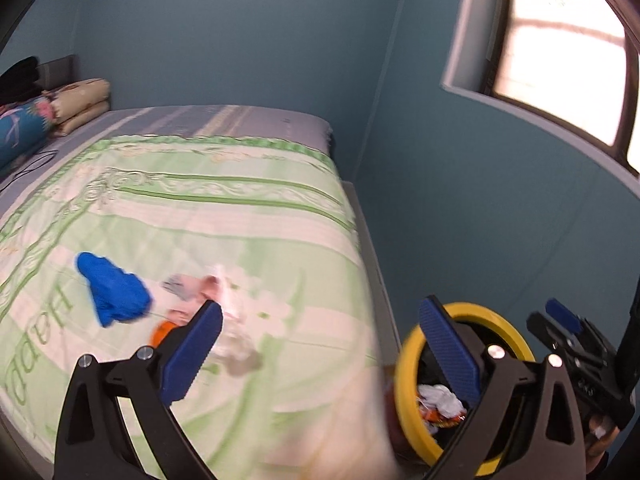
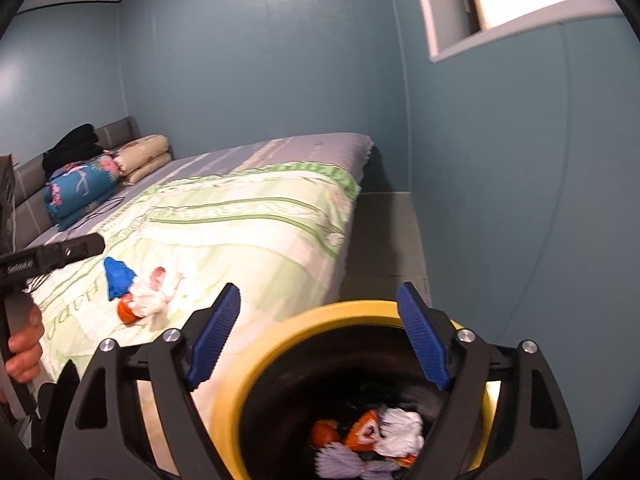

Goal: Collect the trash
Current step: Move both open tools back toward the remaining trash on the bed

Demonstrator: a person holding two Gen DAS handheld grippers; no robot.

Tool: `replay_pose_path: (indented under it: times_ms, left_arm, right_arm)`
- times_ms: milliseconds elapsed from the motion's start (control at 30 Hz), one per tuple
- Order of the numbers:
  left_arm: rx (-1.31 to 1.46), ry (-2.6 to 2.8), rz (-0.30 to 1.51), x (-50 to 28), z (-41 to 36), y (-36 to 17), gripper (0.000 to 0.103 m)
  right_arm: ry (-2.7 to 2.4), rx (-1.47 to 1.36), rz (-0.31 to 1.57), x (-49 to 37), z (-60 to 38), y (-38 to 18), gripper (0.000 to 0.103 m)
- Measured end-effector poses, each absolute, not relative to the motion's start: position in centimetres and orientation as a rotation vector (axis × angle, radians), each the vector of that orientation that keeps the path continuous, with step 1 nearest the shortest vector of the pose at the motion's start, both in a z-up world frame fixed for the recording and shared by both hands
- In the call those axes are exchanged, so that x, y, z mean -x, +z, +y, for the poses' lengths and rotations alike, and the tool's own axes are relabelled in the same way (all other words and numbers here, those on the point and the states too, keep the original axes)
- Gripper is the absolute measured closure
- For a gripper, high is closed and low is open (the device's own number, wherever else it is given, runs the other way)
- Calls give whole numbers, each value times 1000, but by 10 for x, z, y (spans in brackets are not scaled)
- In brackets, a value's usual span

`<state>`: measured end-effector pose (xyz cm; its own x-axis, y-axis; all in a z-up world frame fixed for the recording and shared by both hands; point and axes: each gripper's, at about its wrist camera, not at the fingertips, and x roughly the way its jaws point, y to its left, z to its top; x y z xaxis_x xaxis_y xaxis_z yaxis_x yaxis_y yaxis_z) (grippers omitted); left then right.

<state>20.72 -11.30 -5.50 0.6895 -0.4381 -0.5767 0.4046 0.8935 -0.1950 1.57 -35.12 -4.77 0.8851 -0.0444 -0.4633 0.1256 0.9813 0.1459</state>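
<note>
Blue-green walls enclose a bedroom where a bed [image 1: 224, 208] with a green and white cover is seen beyond both grippers. Beside the bed a yellow-rimmed bin [image 2: 296, 332] is stood on the floor.

In the left wrist view the left gripper [image 1: 328, 356] is held with its jaws spread wide and nothing between the pads. Ahead of its left finger, on the cover, a loose heap of trash is laid: a blue wrapper [image 1: 114, 292], pink and white tissue [image 1: 224, 300] just beside it, and an orange scrap [image 1: 160, 332] partly hidden behind the fingertip. The bin is seen behind the right finger, with white and orange trash inside. Further right the right gripper [image 1: 560, 320] is glimpsed, held over the bin's far side.

In the right wrist view the right gripper's jaws are also spread, with no item pinched. The bin's mouth is placed directly below and between them, its rim passing behind both fingers. Inside it, binned trash [image 2: 376, 436] is visible: white tissue, orange wrappers and a pale crumpled piece. The heap on the cover lies ahead and left of the left finger, well apart from the bin. At the far left edge a hand [image 2: 24, 340] is seen gripping the black handle of the other tool. Folded bedding [image 2: 92, 180] is stacked at the bed's far end.
</note>
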Motion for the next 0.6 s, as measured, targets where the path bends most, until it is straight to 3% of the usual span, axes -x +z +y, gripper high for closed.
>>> replay_pose_path:
  times_ms: [233,600]
  left_arm:
    - [111,-333,638,-235,-45,-50,8]
    - [235,-159,693,-278,49,-86,8]
  right_arm:
    - [-3,-158,488,-48,-309,-47,18]
    - [124,-86,544,-106,-227,-64,18]
